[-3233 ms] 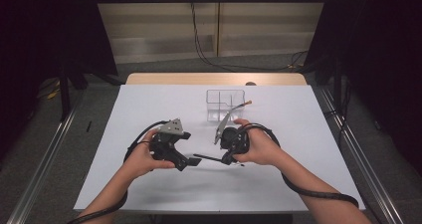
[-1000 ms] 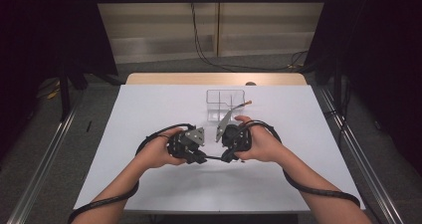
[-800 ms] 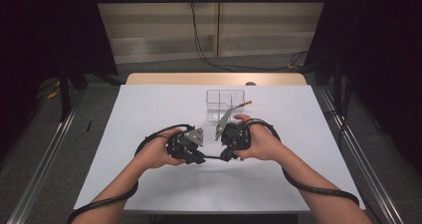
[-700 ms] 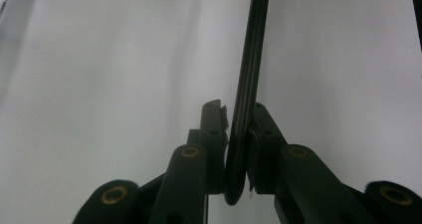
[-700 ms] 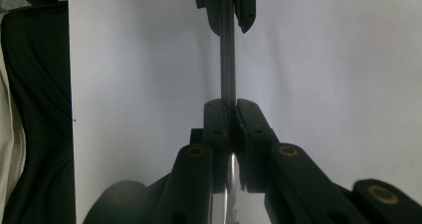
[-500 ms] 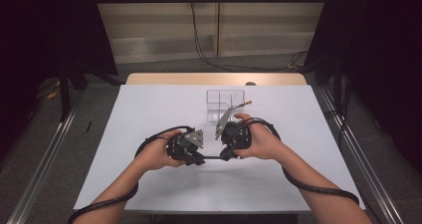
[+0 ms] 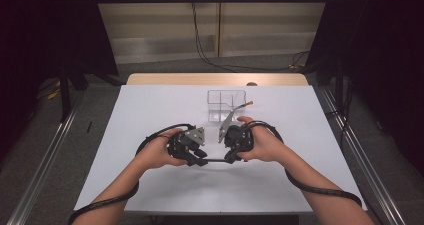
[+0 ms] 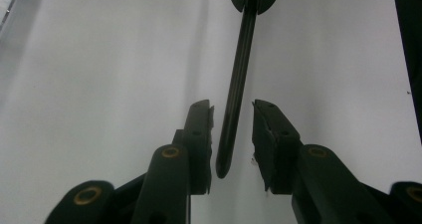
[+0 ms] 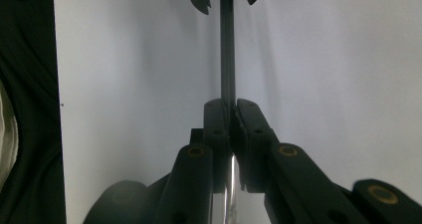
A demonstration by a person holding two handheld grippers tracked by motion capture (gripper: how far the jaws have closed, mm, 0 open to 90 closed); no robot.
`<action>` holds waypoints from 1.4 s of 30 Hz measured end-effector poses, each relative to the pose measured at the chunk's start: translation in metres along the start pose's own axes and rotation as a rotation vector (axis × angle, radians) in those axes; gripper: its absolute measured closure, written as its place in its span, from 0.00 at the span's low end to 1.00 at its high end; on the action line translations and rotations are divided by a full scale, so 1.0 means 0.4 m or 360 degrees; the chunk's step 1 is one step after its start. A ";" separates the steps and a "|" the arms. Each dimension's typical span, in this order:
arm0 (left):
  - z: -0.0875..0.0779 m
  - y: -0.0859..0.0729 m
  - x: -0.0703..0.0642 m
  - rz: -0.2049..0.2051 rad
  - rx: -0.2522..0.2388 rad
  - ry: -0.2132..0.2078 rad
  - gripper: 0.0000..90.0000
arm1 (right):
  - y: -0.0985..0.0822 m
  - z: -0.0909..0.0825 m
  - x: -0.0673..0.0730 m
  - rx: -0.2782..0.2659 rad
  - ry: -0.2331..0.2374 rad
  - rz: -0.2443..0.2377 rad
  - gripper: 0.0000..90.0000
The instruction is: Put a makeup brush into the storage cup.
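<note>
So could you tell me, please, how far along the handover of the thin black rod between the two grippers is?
Done: the right gripper is clamped on one end of the black rod. In hand: the left gripper has just been opening, its pads apart with the rod's other end loose between them. Left: probably drawing the left gripper clear and placing the rod, perhaps in the clear container behind.

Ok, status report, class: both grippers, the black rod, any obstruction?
Right gripper shut on black rod. Left gripper just opening, rod between pads, untouched. Clear box beyond, not obstructing.
</note>
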State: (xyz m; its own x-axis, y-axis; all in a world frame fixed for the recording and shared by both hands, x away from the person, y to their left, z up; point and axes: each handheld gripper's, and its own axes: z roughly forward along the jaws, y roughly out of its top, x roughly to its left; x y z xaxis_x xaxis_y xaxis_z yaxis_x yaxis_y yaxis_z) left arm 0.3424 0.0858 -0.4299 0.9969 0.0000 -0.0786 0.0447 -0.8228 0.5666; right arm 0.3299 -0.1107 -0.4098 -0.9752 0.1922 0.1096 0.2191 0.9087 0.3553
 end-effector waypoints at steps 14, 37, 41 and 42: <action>0.012 0.010 -0.001 0.0018 0.0004 -0.0009 0.89 | 0.015 0.000 0.004 -0.0034 -0.0011 -0.0034 0.94; 0.018 -0.009 -0.012 0.0033 -0.0005 -0.0026 0.94 | -0.002 -0.021 -0.012 -0.0267 0.0065 0.0060 0.87; 0.012 -0.009 -0.009 0.0030 -0.0008 -0.0017 0.94 | -0.015 -0.030 -0.017 -0.0366 0.0081 0.0110 0.73; 0.011 -0.008 -0.009 0.0030 -0.0007 -0.0021 0.94 | -0.018 -0.032 -0.018 -0.0390 0.0080 0.0124 0.68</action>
State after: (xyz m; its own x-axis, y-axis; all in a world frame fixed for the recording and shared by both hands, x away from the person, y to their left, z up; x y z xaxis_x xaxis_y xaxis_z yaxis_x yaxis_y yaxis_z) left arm 0.3383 0.0860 -0.4352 0.9966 -0.0229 -0.0786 0.0262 -0.8199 0.5719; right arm 0.3356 -0.1234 -0.4014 -0.9537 0.2338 0.1892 0.3003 0.7739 0.5576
